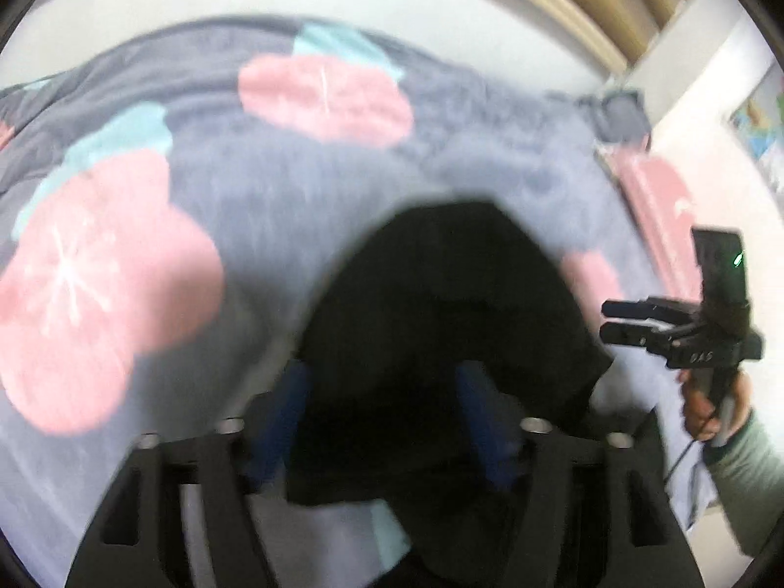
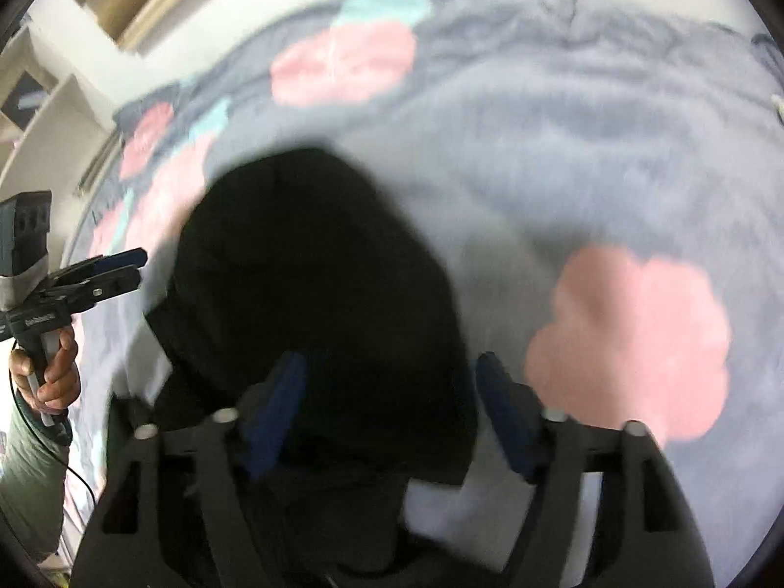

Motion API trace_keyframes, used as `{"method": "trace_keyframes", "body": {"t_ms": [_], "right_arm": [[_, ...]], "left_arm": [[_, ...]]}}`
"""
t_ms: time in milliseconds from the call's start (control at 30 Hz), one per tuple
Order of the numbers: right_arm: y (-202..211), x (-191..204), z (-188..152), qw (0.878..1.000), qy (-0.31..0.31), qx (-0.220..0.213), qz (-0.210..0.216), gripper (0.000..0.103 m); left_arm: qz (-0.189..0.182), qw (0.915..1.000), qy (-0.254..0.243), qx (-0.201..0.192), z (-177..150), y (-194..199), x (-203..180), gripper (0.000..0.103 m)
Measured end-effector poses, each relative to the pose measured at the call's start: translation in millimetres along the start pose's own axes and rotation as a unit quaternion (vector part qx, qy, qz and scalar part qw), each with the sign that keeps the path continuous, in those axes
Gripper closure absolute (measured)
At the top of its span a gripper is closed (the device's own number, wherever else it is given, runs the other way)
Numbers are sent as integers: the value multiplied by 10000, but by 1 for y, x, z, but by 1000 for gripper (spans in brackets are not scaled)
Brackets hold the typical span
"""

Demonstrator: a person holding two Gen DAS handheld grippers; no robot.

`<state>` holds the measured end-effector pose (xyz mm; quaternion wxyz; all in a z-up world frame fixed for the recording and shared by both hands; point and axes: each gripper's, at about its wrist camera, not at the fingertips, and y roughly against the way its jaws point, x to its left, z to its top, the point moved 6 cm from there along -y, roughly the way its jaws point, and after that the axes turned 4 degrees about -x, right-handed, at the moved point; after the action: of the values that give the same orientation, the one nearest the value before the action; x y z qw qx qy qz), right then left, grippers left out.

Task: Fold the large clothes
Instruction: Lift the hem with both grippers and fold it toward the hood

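Left gripper [image 1: 387, 421]: jaws spread, blue pads [image 1: 289, 406] on either side of black garment [image 1: 441, 304], not clamped on it. Right gripper [image 2: 387, 411]: jaws likewise spread around same garment [image 2: 313, 264], blue pads [image 2: 495, 406] apart. Garment bunched in dark heap on bed, atop grey duvet [image 1: 274, 186] with pink flower print. Both views motion-blurred. Right gripper at 3 o'clock in left view; left gripper at 9 o'clock in right view.
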<state>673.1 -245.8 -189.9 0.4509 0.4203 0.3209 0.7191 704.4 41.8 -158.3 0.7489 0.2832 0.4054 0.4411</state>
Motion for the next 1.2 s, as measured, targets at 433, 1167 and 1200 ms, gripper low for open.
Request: {"method": "trace_keyframes", "body": {"t_ms": [433,1167,1200], "right_arm": [[-82,-2,56,9964,159,596,583,26],[138,125,-85,9807,1856,-600,162,86],[147,129,-100,9803,1872,-614,143,86]], "left_arm": [[-1032,9871,570,1081,19,-114,27,25],[-505,9888,-1395,-182,-100,107,-127,85],[-520,9888,-1392,-164,-114,116,-133,85]]}}
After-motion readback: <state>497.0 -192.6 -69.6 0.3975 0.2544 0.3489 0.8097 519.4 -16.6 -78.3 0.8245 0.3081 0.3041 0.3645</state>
